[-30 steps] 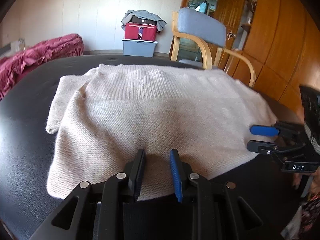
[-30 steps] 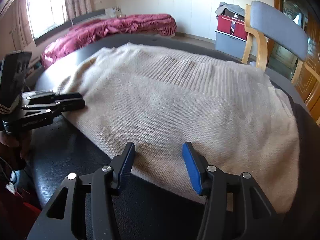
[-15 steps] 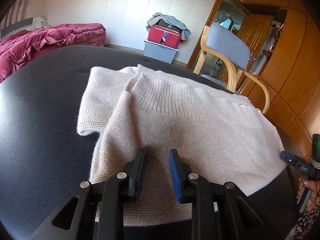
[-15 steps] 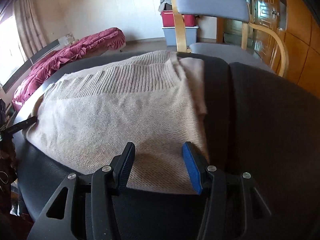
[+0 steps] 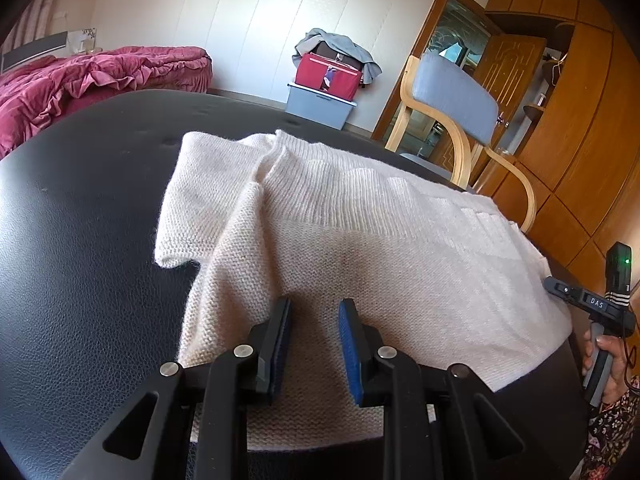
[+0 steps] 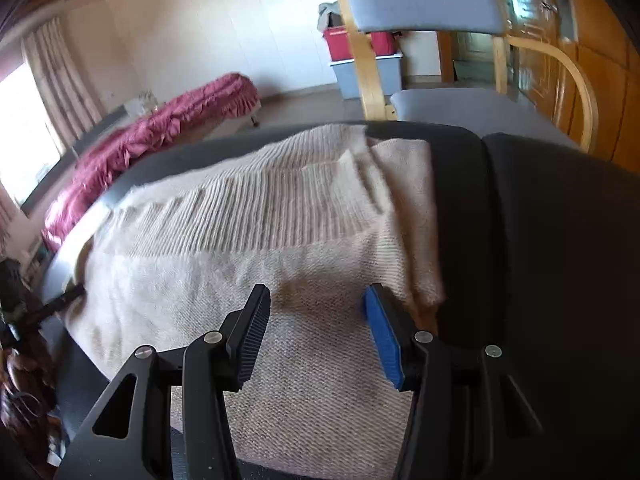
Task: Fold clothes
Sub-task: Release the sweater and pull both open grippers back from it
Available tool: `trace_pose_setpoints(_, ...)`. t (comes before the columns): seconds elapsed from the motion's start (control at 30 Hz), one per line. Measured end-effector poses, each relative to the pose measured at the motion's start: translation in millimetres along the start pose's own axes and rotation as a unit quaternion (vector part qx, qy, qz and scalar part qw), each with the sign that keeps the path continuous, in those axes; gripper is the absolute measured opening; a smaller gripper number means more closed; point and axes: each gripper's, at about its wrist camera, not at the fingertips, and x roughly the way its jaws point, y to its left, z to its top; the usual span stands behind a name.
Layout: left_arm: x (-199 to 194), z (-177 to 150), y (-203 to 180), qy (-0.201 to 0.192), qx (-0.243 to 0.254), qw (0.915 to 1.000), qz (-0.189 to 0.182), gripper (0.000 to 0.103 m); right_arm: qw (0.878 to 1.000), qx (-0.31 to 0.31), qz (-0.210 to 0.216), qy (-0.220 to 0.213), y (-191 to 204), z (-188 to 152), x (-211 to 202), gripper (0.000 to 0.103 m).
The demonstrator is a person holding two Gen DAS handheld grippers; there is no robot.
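A cream knitted sweater (image 5: 352,248) is being shown spread across a black padded counter (image 5: 80,264), partly folded. Its sleeves are being seen tucked over the body at both sides: one at the left edge in the left wrist view, the other (image 6: 404,184) at the right edge in the right wrist view. So the sideways folds are being judged as done, while the crosswise fold, near hem toward the ribbed far band, is being judged as not yet made.

The left claw (image 5: 314,342) is being held over the near edge at the garment's left corner, its jaws standing a narrow gap apart. Knit is visible through the gap, yet no cloth is being pinched. The right claw (image 6: 316,330) is being held over the opposite near corner with its jaws well apart and likewise empty (the knit under them is lying flat). The right claw's handle (image 5: 596,304) is also appearing at the far right of the left wrist view, gripped by the person's hand (image 5: 608,364).

What remains, as far as can be judged, is the seizing of both near corners and the carrying of the hem over the body. A grey chair (image 6: 424,0) is standing just beyond the counter, clear of the work.
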Motion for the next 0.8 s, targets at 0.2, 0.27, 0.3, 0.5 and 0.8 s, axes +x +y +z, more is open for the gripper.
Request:
trace_pose_setpoints(0.2,0,0,1,-0.001,-0.003,1.0000,-0.003,0.023,1.000,-0.014,-0.015,0.001,-2,-10,-12,0.053)
trace_pose_setpoints(0.27,0,-1,1,-0.001,-0.003,1.0000,-0.003,0.023,0.999,-0.031,-0.022,-0.009,3,-8,-20,0.053)
trace_pose_setpoints(0.3,0,-1,1,-0.001,-0.002,1.0000,-0.002,0.023,0.999,-0.039,-0.021,-0.021,4,-7,-26,0.053)
trace_pose_setpoints(0.5,0,0,1,-0.002,-0.002,1.0000,-0.003,0.023,0.999,0.035,-0.011,-0.040,-37,14,-27,0.078)
trace_pose_setpoints(0.8,-1,-1,1,-0.003,-0.002,1.0000,-0.003,0.023,0.994,0.086,0.072,-0.014,-68,27,12,0.066)
